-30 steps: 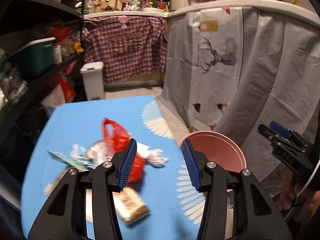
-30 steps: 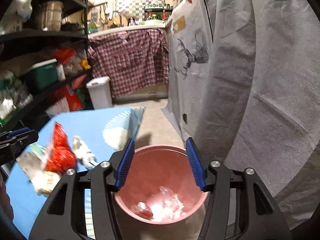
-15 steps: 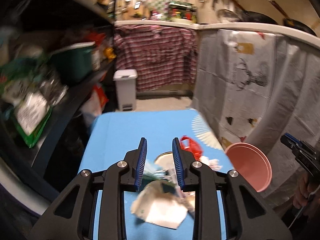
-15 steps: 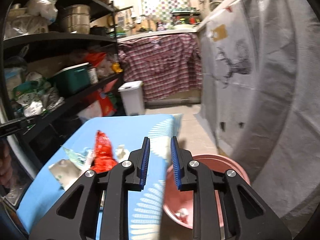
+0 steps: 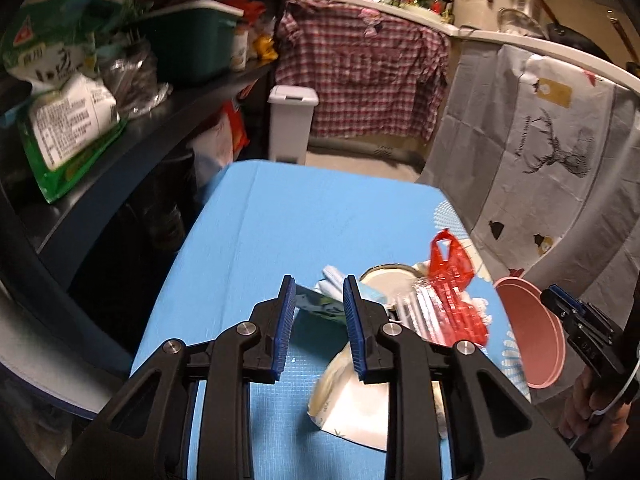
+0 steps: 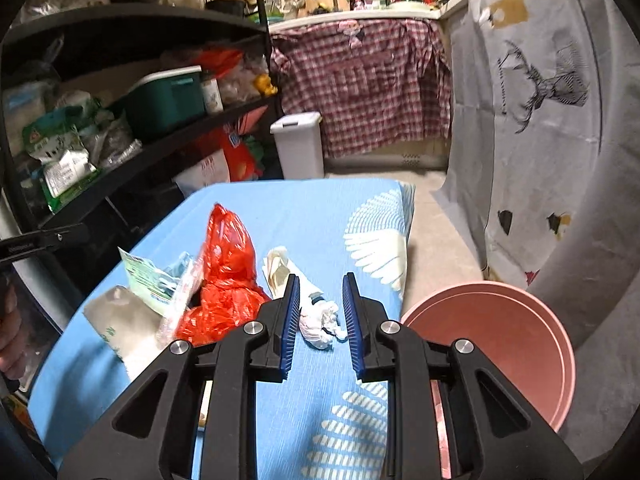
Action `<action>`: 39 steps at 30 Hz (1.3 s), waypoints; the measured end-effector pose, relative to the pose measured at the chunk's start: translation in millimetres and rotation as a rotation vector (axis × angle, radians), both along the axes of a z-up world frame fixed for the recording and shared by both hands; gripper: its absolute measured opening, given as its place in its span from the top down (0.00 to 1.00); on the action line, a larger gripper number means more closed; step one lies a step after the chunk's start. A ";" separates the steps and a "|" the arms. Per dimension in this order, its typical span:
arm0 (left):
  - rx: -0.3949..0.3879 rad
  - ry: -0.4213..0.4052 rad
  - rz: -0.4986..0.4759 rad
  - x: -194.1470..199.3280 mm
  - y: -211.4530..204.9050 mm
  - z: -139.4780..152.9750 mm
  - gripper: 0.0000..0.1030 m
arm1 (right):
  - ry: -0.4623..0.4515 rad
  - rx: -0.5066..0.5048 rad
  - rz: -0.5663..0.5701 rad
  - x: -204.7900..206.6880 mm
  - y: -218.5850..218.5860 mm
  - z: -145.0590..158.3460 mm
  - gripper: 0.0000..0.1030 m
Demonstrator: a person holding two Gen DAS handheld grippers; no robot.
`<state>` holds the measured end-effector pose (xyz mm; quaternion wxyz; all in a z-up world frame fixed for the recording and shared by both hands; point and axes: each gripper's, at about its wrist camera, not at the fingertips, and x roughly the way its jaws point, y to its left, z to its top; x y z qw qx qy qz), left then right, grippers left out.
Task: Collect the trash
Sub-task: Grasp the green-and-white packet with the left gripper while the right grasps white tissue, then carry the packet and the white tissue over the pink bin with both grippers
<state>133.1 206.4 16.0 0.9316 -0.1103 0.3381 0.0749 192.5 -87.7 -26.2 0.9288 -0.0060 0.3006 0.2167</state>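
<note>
The left tongs hover over the near end of the blue-covered bench, their blue-padded jaws standing a narrow gap apart with nothing pinched between them; a white paper pouch lies just under the right jaw and a green-printed wrapper shows through the gap. The right tongs are likewise parted and empty, aimed at a crumpled white tissue wad lying on the cloth beyond their tips. Left of the wad sits the rest of the litter in one loose heap: a crinkled red plastic bag, a clear plastic wrapper leaning on it, and a cream paper scrap touching the wad's far side. A round pink plastic basin stands off the bench's right edge, lower than the top. Farther back, a black metal shelf rack crowded with packets and a green lidded tub hems the bench's left side, a grey cloth printed with a deer hangs along the right, and a white lidded bin stands before a red checked curtain.
</note>
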 end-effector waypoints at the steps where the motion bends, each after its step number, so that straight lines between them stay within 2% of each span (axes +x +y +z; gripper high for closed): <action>1: -0.006 0.008 0.005 2.3 1.2 -2.8 0.76 | 0.014 -0.005 0.006 3.7 2.9 -4.4 0.77; 4: -0.035 0.033 0.015 10.5 3.6 -10.9 0.75 | 0.037 -0.025 0.021 11.0 9.3 -14.2 0.73; 7: -0.065 0.059 0.020 19.9 3.8 -19.2 0.62 | 0.062 -0.044 0.039 20.1 18.7 -24.5 0.69; 8: -0.066 0.064 0.020 21.8 3.1 -21.1 0.61 | 0.068 -0.046 0.042 22.8 19.8 -26.7 0.68; 13: -0.062 0.100 0.016 34.1 -2.7 -32.1 0.57 | 0.117 -0.065 0.055 35.9 28.2 -41.3 0.61; 23: -0.074 0.185 -0.007 47.1 -3.0 -54.7 0.57 | 0.193 -0.138 0.051 50.6 37.2 -67.1 0.61; 25: -0.087 0.185 -0.006 46.7 -0.2 -55.1 0.59 | 0.196 -0.144 0.051 50.7 36.9 -68.4 0.61; 27: -0.094 0.183 -0.007 46.2 1.4 -54.4 0.74 | 0.194 -0.149 0.053 49.9 36.1 -68.7 0.63; 30: -0.087 0.175 -0.006 43.6 1.4 -51.7 0.84 | 0.195 -0.150 0.062 49.0 34.8 -67.7 0.75; 32: -0.080 0.167 -0.007 42.8 0.5 -48.5 0.87 | 0.195 -0.147 0.072 47.3 33.7 -66.6 0.85; 39: -0.067 0.111 -0.007 33.4 -0.8 -30.2 0.96 | 0.162 -0.110 0.094 34.5 24.5 -52.2 0.91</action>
